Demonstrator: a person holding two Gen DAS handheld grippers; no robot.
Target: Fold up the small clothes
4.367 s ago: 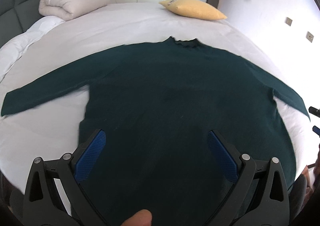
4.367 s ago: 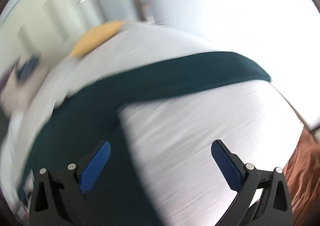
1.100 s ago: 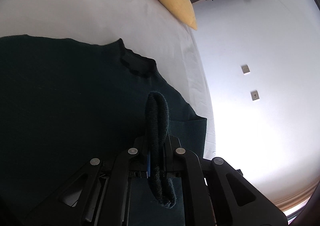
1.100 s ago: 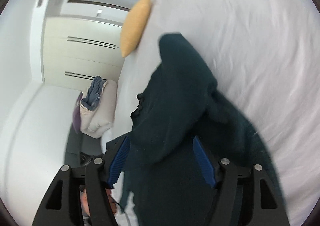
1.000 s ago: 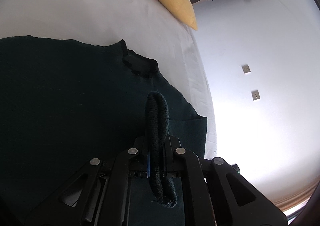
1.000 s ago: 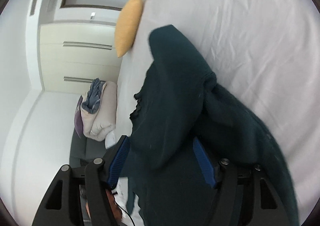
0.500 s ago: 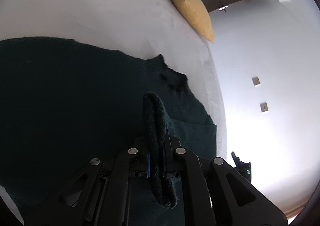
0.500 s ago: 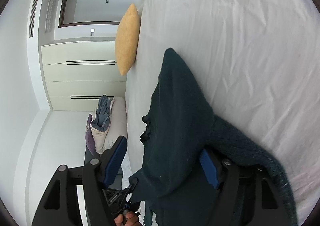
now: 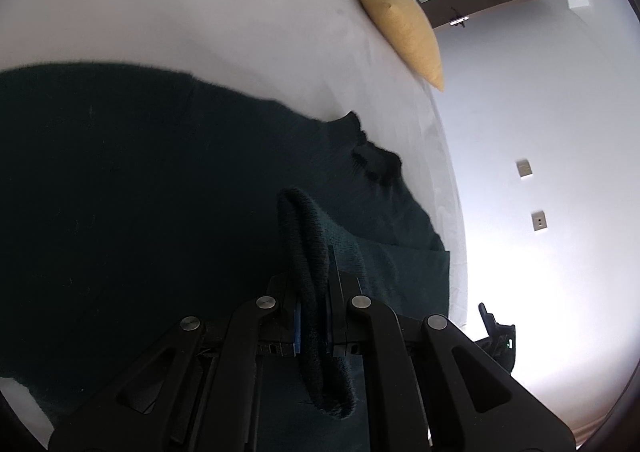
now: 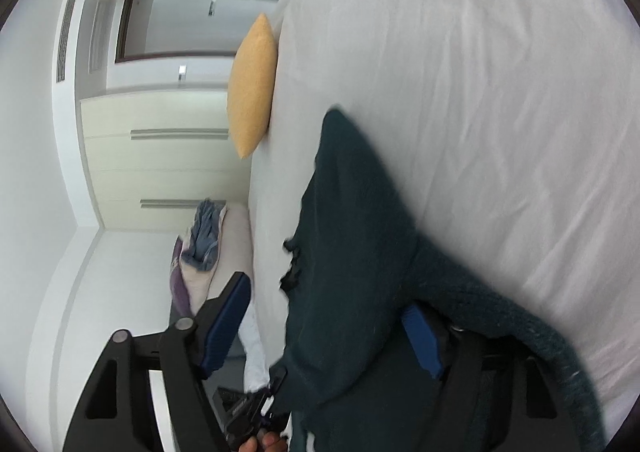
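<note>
A dark green knit sweater [image 9: 140, 180] lies on the white bed [image 9: 200, 0], its ruffled neck [image 9: 374, 162] toward the far side. My left gripper [image 9: 312, 326] is shut on a thick fold of the sweater's edge [image 9: 302, 236], which sticks up between the blue pads. In the right wrist view the sweater [image 10: 352, 252] drapes between the fingers of my right gripper [image 10: 328, 324], which is open, and a ribbed edge [image 10: 520, 320] hangs over the right finger. The left gripper [image 10: 252, 412] shows below it.
A yellow pillow [image 9: 396, 16] lies at the far edge of the bed, also in the right wrist view [image 10: 252, 84]. Folded bedding [image 10: 200, 248] sits at the bed's head. White wardrobes [image 10: 160, 156] and a doorway stand behind. The right gripper's tip [image 9: 496, 328] shows beyond the bed edge.
My right gripper's jaws have spread wider, with the sweater loose between them. My left gripper stays shut on the fold and has shifted, so the neck and pillow sit further right in its view.
</note>
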